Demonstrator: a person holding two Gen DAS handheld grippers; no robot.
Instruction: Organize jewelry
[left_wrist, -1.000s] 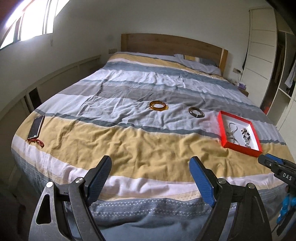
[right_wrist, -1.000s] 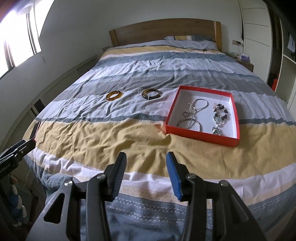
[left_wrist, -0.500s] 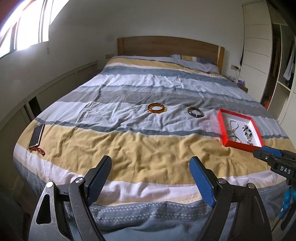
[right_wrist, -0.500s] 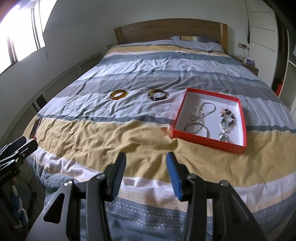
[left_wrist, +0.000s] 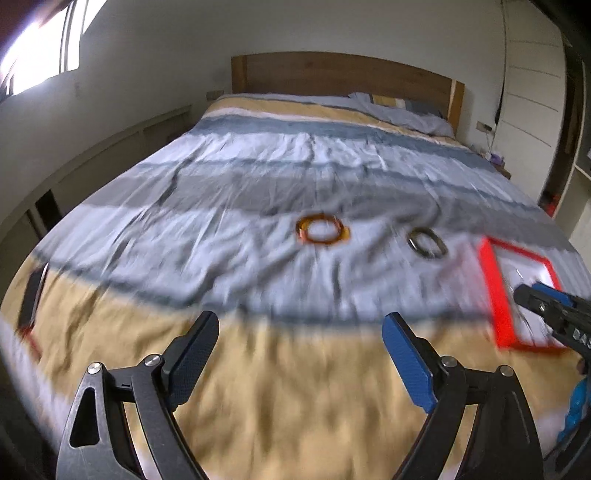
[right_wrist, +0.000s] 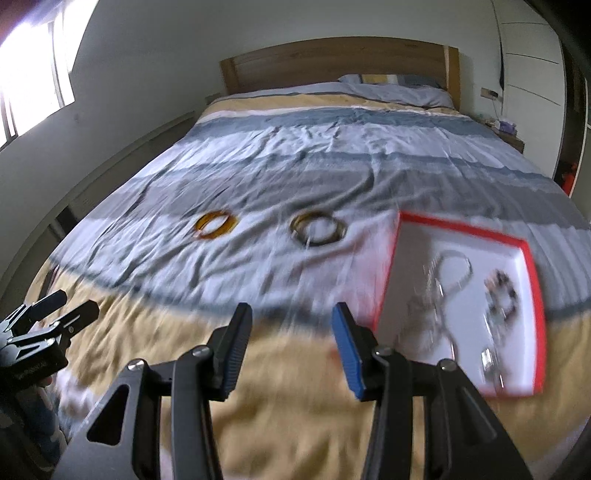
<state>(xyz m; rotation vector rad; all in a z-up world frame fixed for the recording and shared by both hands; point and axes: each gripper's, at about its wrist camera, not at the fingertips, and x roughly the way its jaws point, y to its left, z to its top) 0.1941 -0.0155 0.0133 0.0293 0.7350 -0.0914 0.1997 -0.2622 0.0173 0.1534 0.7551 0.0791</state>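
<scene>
Left wrist view | left tongs (left_wrist: 299, 356) wide, just widened, empty; right tongs (right_wrist: 291, 347) half-open, empty | amber bangle (left_wrist: 322, 230) at 12 o'clock on bed (left_wrist: 258, 369) | risk: pads snagging quilt folds.

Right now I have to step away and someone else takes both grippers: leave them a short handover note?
Left gripper: open, empty, jaws just opened wider.
Right gripper: open, narrower, empty.
Amber bangle and dark bangle lie loose on the bedspread, apart from each other.
Red tray to their right already holds chains and a beaded piece.
Left to do: likely move both bangles into the tray.
</scene>
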